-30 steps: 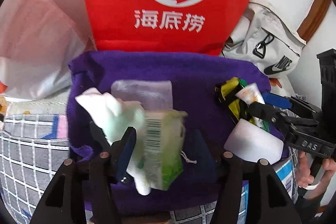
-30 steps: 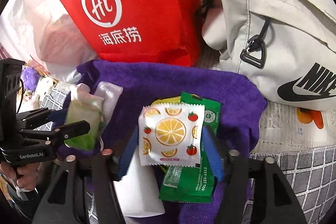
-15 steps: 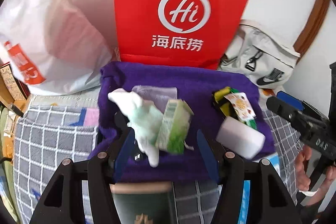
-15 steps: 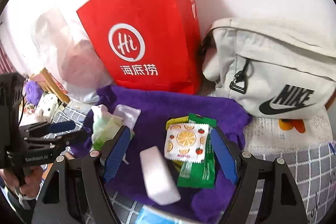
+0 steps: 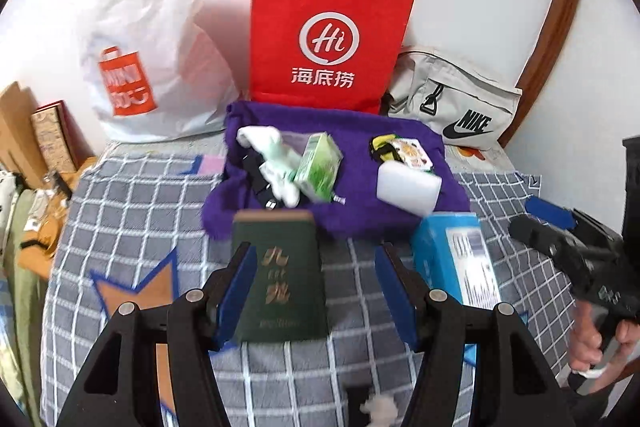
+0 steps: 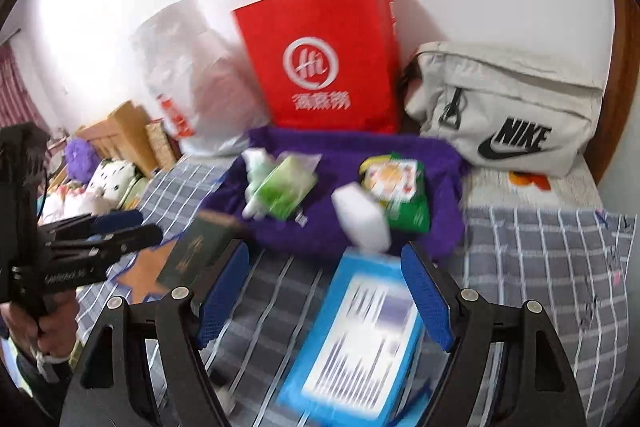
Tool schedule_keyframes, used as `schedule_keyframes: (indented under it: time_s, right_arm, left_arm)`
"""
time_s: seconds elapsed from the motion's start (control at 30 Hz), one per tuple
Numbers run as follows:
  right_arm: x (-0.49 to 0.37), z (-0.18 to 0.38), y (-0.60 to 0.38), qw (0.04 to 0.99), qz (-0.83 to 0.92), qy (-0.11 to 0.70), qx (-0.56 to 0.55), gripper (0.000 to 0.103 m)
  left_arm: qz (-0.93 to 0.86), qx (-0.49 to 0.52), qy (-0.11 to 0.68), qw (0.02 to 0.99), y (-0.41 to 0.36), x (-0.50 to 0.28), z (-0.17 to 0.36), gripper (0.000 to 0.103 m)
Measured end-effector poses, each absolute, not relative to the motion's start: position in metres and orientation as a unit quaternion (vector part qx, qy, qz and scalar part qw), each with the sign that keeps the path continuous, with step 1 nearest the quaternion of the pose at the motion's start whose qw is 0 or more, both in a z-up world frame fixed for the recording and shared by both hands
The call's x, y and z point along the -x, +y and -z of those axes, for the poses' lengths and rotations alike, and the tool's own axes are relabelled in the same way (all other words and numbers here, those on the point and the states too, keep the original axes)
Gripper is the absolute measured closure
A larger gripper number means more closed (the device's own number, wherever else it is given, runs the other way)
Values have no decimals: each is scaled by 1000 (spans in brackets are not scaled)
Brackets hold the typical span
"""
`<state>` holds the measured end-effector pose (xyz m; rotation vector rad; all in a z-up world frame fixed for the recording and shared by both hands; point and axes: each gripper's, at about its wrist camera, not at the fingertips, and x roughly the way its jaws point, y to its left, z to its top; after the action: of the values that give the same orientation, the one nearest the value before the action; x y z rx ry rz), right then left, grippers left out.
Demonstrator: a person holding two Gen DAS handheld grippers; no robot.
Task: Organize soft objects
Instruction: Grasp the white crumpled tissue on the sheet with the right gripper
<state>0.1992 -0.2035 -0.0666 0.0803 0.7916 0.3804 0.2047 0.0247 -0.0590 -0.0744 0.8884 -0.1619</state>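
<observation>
The green booklet [image 5: 278, 275] lies lengthwise between the spread, empty left gripper [image 5: 316, 291], the blue box [image 6: 356, 343] likewise under the spread, empty right gripper [image 6: 324, 295].

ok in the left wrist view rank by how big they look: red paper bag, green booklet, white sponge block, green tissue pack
1. red paper bag
2. green booklet, though it lies nearest the camera
3. white sponge block
4. green tissue pack, close to the sponge, so unsure

The right tongs [image 6: 324, 291] hang open above a blue box [image 6: 360, 343], short of the purple cloth [image 6: 348, 155].
</observation>
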Motion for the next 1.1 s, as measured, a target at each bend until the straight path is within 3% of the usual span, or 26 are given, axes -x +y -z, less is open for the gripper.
schedule_keyframes:
  time_s: [0.2, 0.43, 0.5, 0.73, 0.93, 1.1]
  right_arm:
    - [-144, 86, -187, 895, -208, 393, -35, 25]
    - [-104, 128, -159, 878, -230, 421, -8, 36]
    - [-98, 142, -151, 868, -236, 438, -11, 46]
    - [-90, 170, -125, 857, -241, 455, 1, 47]
    - [-97, 190, -112, 852, -225, 474, 8, 59]
    - [-102, 204, -109, 845, -223, 486, -12, 59]
  left_arm:
    - [59, 69, 431, 898, 40, -161, 70, 44]
    - [46, 99, 434, 894, 62, -125, 94, 44]
    - [50, 104, 432, 895, 68, -117, 98, 44]
    - [41, 93, 434, 895, 79, -102, 113, 44]
    - [51, 97, 439, 892, 84, -95, 123, 44]
    - [53, 102, 441, 890, 86, -96, 129, 44]
